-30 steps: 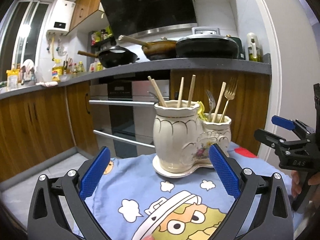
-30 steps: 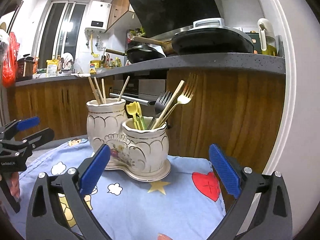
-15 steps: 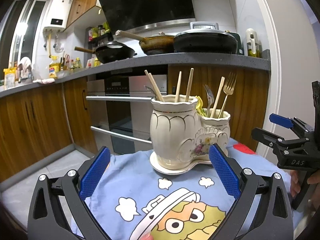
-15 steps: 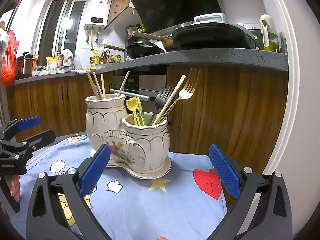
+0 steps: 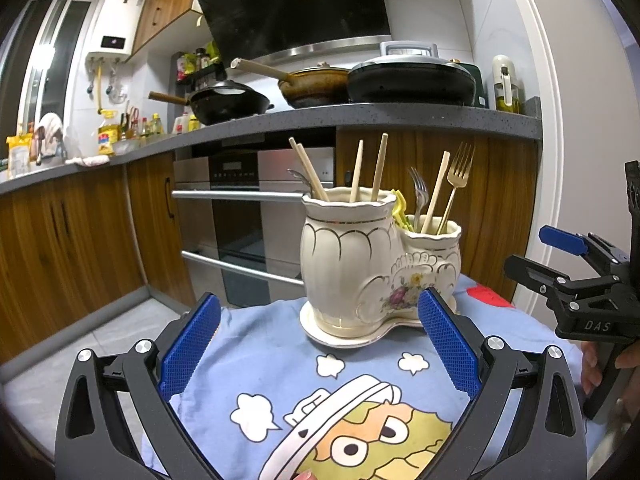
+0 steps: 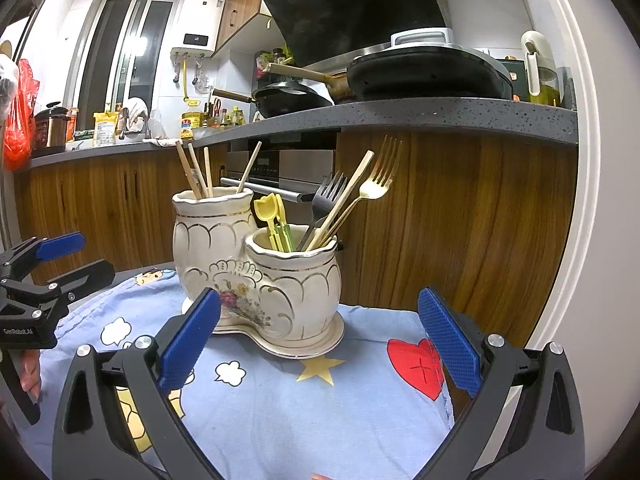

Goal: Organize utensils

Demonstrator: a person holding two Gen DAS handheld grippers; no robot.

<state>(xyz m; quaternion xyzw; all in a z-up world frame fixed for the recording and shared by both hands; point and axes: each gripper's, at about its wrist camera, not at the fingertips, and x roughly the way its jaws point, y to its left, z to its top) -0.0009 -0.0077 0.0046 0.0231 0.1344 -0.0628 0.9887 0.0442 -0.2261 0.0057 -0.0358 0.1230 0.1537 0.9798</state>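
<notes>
1. The left gripper (image 5: 319, 342) has its blue-padded fingers (image 5: 188, 346) spread wide with nothing between them, low over the near part of the cloth.
2. The right gripper (image 6: 319, 342) is likewise wide apart and holds nothing; in the left wrist view it shows at the right edge (image 5: 560, 260), also parted.
3. Both hover above a blue cartoon tablecloth (image 6: 280, 400), printed with clouds, a star and a red heart.
4. Farther on, near the middle of the cloth, stands a cream ceramic utensil holder (image 6: 256, 280): two joined pots on one shared base.
5. The taller pot, on the left, holds wooden chopsticks (image 5: 378, 168), leaning upright.
6. The shorter pot, on the right, holds a gold fork (image 6: 378, 184), a dark fork (image 6: 330, 196), one more chopstick (image 6: 348, 196) and yellow-green plastic utensils (image 6: 274, 220).
7. Beyond the table are wooden cabinets (image 6: 460, 220), an oven (image 5: 240, 208) and a grey counter (image 5: 360, 116) bearing pans (image 5: 408, 80).
</notes>
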